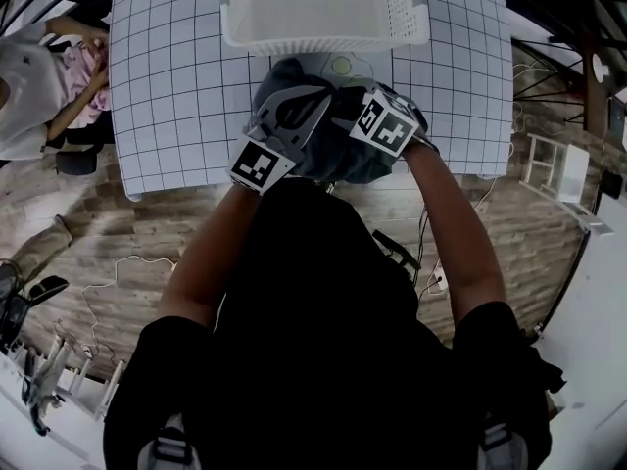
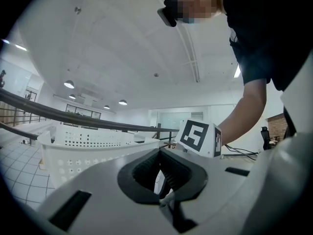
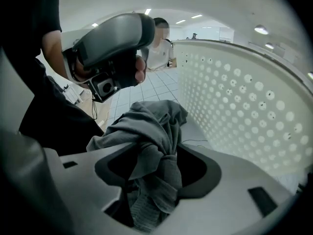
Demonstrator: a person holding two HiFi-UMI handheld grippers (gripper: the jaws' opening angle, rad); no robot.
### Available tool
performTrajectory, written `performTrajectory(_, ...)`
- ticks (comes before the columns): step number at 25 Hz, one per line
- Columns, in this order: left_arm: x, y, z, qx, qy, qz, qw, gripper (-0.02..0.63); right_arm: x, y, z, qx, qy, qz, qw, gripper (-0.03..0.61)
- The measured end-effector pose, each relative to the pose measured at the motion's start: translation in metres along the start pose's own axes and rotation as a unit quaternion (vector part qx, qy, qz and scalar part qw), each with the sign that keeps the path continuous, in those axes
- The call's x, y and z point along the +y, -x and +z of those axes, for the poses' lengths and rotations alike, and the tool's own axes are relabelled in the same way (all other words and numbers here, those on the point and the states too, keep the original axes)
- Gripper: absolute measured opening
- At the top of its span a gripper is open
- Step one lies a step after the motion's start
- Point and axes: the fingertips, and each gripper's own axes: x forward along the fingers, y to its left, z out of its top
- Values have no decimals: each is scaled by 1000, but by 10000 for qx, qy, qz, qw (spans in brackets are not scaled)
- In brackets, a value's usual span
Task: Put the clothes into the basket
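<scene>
The right hand-held gripper (image 3: 155, 169) points down and has a bunch of grey cloth (image 3: 146, 131) in the gap between its jaws. The jaws stand partly apart. There is dark room on both sides of the cloth, so they do not squeeze it. The cloth hangs through the gap and piles up in front of it.

The left hand-held gripper (image 2: 159, 173) lies flat. Its jaws are close together, with only a thin slit of light between them, and nothing shows in that slit. The cube (image 2: 198, 137) of the right one, with its black and white squares, sits just ahead of it.

In the head view, both are side by side over the grey cloth, and the person's arms reach out to them. The grey cloth is at the near edge of the tabletop (image 1: 176, 96), which is white with a grid of dark lines. The white basket (image 1: 323, 39) with little round holes stands right behind it. The cloth is outside the basket, next to its wall. A pale bit with a green ring (image 1: 341, 65) peeks out between the cloth and the basket.

Around the tabletop is a wooden floor (image 1: 108, 223) with thin cables on it. Another person in a white top (image 1: 24, 96) is off to the left
</scene>
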Motion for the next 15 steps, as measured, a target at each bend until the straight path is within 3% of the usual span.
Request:
performTrajectory(9,7,-2,-11,-24,35,51,10000,3,7,-32,-15,296,-170,711,9969,392)
performTrajectory(12,7,-3,-12,-25,0,23,10000,3,14,-37,-17,468,-12,923,9946,440)
performTrajectory(15,5,-3,-13,-20,7,0,10000,3,14,-42,-20,701,200,894,9933,445)
